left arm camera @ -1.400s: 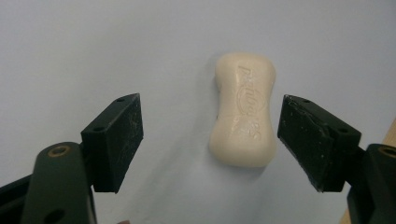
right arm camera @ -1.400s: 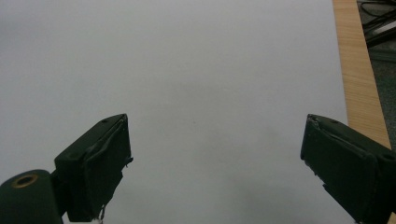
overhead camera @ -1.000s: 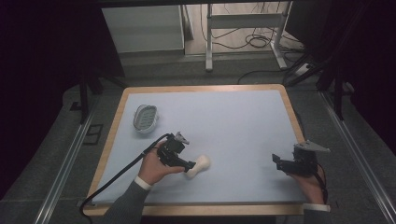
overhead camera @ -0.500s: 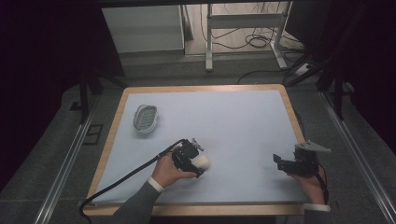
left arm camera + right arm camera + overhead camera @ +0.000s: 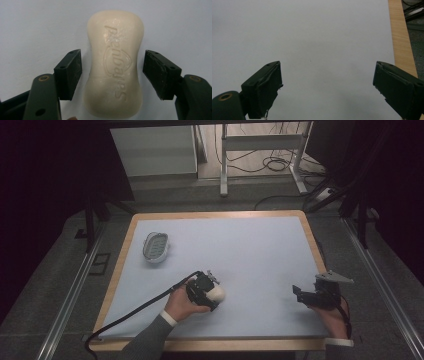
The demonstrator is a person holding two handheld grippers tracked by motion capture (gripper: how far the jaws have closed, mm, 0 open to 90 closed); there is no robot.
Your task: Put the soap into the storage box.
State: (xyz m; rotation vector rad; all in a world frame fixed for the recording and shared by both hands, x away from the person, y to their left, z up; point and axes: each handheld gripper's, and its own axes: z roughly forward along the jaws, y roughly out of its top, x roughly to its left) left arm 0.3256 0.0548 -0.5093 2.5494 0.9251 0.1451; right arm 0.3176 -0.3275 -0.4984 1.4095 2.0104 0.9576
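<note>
Pale blue, wood-edged table (image 5: 260, 245); dark room

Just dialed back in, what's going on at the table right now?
A person holds a gripper in each hand at a table covered by a pale mat. The left gripper is open, its jaws on either side of a cream bar of soap lying flat on the mat, with gaps on both sides, so nothing is gripped yet. The right gripper is open too, above bare mat near the table's wooden edge. A soap dish sits toward the far left, apart from the soap.
</note>
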